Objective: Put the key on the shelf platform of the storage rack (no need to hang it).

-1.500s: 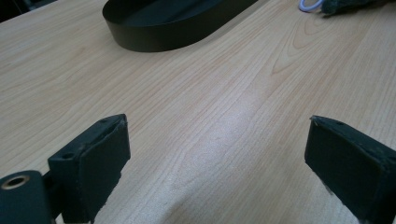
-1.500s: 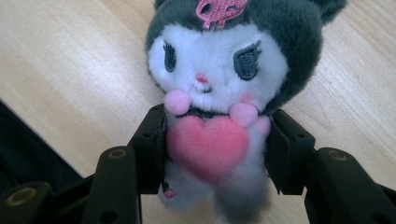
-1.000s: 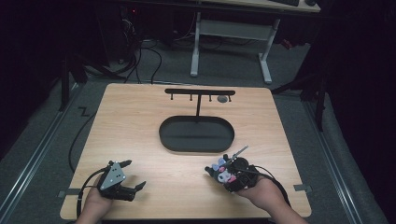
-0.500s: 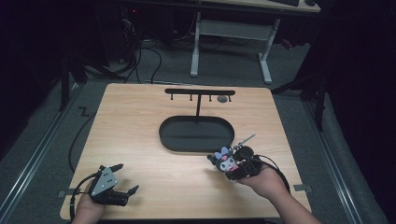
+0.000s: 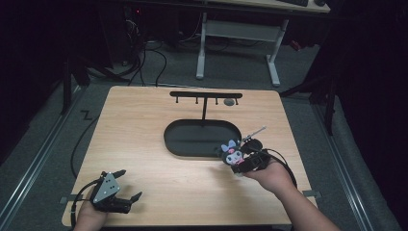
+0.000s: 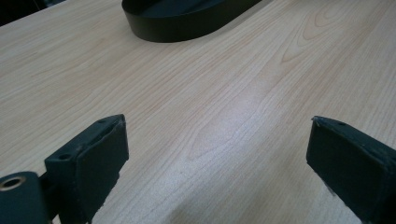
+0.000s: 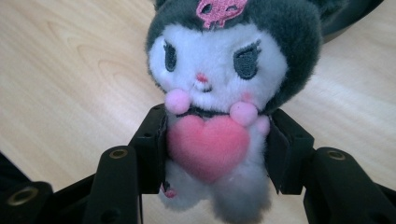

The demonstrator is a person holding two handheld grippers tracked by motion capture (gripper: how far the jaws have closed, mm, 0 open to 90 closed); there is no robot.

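a pale wood table point(image 5: 159, 130) carries two grippers at its near edge. the left gripper point(image 5: 126, 186) rests low with jaws wide and empty. the right gripper point(image 5: 236, 162) pinches one plush point(image 5: 232, 153) at its body, just beside one black oval tray point(image 5: 202, 138). one hook rack point(image 5: 206, 95) stands beyond; dark floor, cables and a desk frame lie behind.

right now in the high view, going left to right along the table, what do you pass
left gripper → oval black tray → plush toy → right gripper, shut on the plush toy
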